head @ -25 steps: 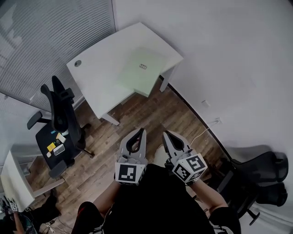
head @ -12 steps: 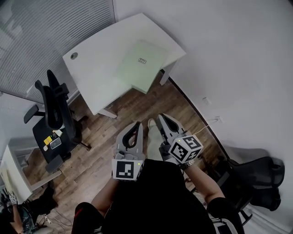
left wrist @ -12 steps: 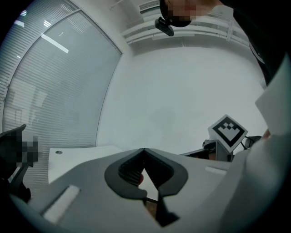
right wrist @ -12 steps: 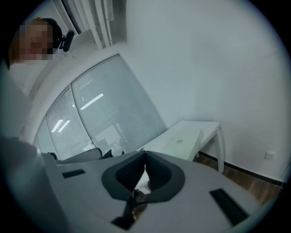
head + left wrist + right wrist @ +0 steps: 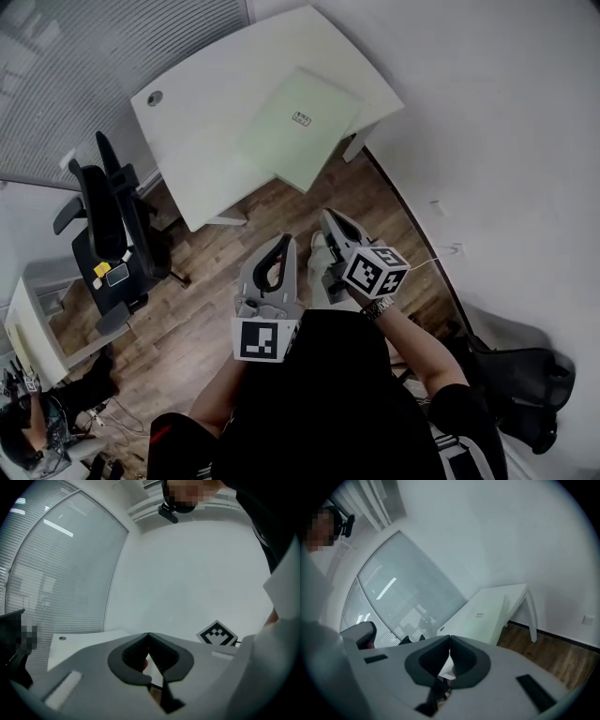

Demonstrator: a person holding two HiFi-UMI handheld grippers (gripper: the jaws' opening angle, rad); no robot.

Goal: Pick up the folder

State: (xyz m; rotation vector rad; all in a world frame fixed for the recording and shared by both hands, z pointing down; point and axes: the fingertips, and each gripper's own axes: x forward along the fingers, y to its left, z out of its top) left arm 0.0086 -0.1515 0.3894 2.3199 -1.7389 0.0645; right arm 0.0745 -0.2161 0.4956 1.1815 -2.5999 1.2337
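Note:
The folder [image 5: 302, 125] is pale green with a small label and lies flat on the right part of a white desk [image 5: 211, 122]. Both grippers are held over the wooden floor, well short of the desk and pointing toward it. My left gripper [image 5: 285, 241] is shut with nothing in it, its tips meeting in the left gripper view [image 5: 148, 634]. My right gripper [image 5: 328, 216] is also shut and empty. In the right gripper view [image 5: 450, 637] the folder [image 5: 482, 615] appears beyond the closed tips, on the desk [image 5: 513, 594].
A black office chair [image 5: 111, 225] stands left of the desk, another [image 5: 530, 375] at the lower right by the wall. A second white desk [image 5: 23, 328] sits at the far left. A blinds-covered glass partition [image 5: 84, 66] runs behind, and a wall socket with a cable [image 5: 453, 250] is at right.
Both grippers have moved forward toward the desk, the right one farther, and it has rolled. Desk and folder now sit closer to the grippers in the head view.

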